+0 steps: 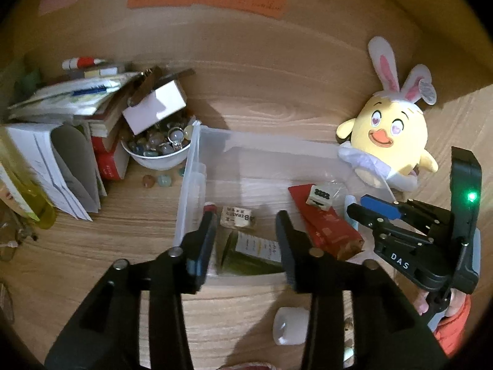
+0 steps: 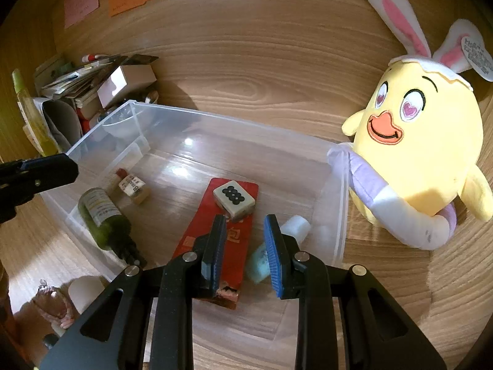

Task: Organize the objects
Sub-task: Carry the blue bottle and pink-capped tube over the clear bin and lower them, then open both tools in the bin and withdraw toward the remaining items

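A clear plastic bin [image 2: 197,117] [image 1: 197,166] sits on the wooden desk. In it lie a green bottle [image 2: 101,215] [image 1: 246,256], an eraser block [image 2: 135,189] [image 1: 238,217], a red packet [image 2: 228,234] [image 1: 326,228] with a mahjong tile [image 2: 234,200] [image 1: 320,199] on it, and a pale blue tube [image 2: 277,243]. My right gripper [image 2: 245,225] [image 1: 360,208] is open and empty above the packet and tube. My left gripper [image 1: 246,225] is open and empty over the bin's near left side; one of its fingers [image 2: 40,172] shows in the right wrist view.
A yellow chick plush [image 2: 425,154] [image 1: 388,135] leans on the bin's right wall. A bowl of beads [image 1: 157,148], a small box [image 1: 154,108], books and papers [image 1: 61,129] crowd the left. A white cap [image 1: 291,325] lies in front of the bin. Loose stones [image 1: 157,180] lie by the bowl.
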Action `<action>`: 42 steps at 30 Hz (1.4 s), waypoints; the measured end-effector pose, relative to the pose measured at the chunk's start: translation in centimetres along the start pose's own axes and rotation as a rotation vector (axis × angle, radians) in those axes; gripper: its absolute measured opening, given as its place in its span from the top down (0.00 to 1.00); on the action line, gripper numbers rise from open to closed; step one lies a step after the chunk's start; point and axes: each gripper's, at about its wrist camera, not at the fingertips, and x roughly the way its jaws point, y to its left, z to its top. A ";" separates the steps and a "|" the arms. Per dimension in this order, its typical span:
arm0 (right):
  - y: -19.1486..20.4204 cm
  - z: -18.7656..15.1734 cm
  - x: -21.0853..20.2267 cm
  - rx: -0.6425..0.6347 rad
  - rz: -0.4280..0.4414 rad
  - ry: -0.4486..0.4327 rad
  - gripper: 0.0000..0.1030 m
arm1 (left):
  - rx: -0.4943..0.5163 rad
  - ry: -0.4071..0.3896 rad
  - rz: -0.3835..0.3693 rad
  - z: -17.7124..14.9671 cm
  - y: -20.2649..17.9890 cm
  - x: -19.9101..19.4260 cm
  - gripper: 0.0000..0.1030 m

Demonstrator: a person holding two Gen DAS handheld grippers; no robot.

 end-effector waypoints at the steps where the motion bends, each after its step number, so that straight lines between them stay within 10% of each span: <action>1: 0.1 0.0 -0.1 -0.003 -0.001 -0.003 0.76 | 0.003 -0.008 0.003 0.0 -0.1 -0.3 0.54; 15: 1.8 -0.2 -6.0 -0.040 -0.020 -0.160 0.23 | 0.050 -0.097 0.049 -1.4 -1.4 -4.5 0.21; 42: 3.2 -6.8 -8.6 -0.087 0.028 -0.117 0.22 | 0.091 0.024 0.069 -6.8 -2.1 -3.3 0.10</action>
